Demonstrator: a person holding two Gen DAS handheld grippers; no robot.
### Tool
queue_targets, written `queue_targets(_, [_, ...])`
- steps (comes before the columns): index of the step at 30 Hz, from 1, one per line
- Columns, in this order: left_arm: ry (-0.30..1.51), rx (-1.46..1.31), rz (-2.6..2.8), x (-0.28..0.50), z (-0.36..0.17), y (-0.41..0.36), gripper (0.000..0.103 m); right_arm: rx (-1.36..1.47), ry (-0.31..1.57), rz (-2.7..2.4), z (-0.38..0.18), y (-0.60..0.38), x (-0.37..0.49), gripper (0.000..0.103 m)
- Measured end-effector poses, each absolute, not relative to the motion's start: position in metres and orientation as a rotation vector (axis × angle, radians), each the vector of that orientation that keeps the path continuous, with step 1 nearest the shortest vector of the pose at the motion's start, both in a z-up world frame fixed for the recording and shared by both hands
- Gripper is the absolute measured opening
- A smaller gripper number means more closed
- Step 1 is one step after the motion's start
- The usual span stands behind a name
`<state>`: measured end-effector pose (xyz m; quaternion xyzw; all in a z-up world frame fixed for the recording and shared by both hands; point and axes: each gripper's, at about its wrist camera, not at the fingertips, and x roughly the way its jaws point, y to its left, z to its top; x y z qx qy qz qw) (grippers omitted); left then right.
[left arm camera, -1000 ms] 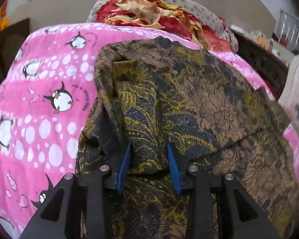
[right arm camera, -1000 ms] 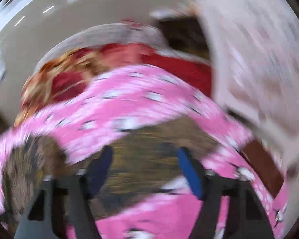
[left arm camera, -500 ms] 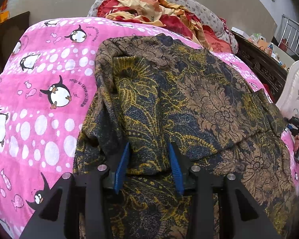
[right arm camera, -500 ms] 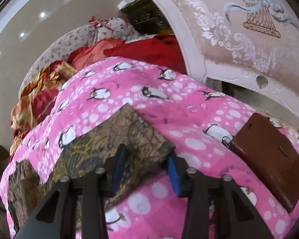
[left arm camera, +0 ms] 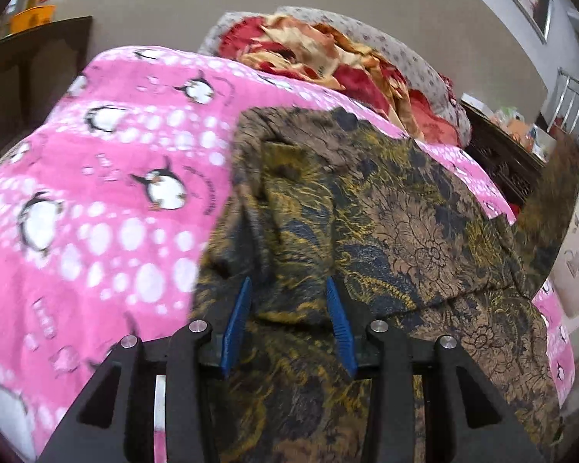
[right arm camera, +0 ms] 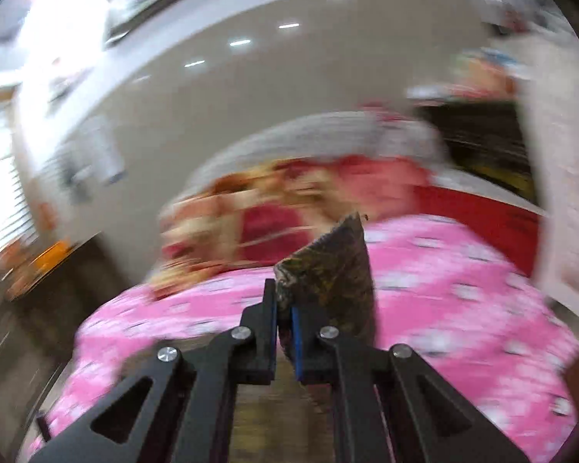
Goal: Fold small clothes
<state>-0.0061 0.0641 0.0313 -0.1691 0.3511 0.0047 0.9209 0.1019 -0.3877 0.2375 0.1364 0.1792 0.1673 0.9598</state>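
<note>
Left gripper: angled downward, blue pads part-way apart, a thick fold of patterned cloth bunched between them and gripped. Right gripper: nearly level, jaws just closed, pads almost touching, pinching a cloth corner that stands up between them.

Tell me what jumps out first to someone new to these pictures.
The bright pink penguin bedspread fills the bed. A dark brown and gold floral garment lies over its middle, the left tool clamping a fold. The right tool is shut on a lifted corner.
</note>
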Motion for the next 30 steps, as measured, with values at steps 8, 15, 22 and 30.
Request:
queue_targets(8, [0.74,-0.445,0.03,-0.014,0.019,0.084,0.02,0.205,0.467,0.676,0.211,-0.179,0.115,0.006])
queue_targets(15, [0.741,-0.477,0.014,-0.012,0.015,0.086,0.02,0.094,0.622,0.731,0.131,-0.079,0.109,0.006])
queue_targets(22, [0.619,-0.471,0.037,-0.027,0.043,0.09,0.02,0.019,0.822,0.69,0.056,-0.078,0.105,0.012])
queue_targets(30, [0.73,-0.532,-0.225,0.043,0.043,0.076,0.027,-0.029,0.812,0.691,0.053,-0.145,0.055,0.043])
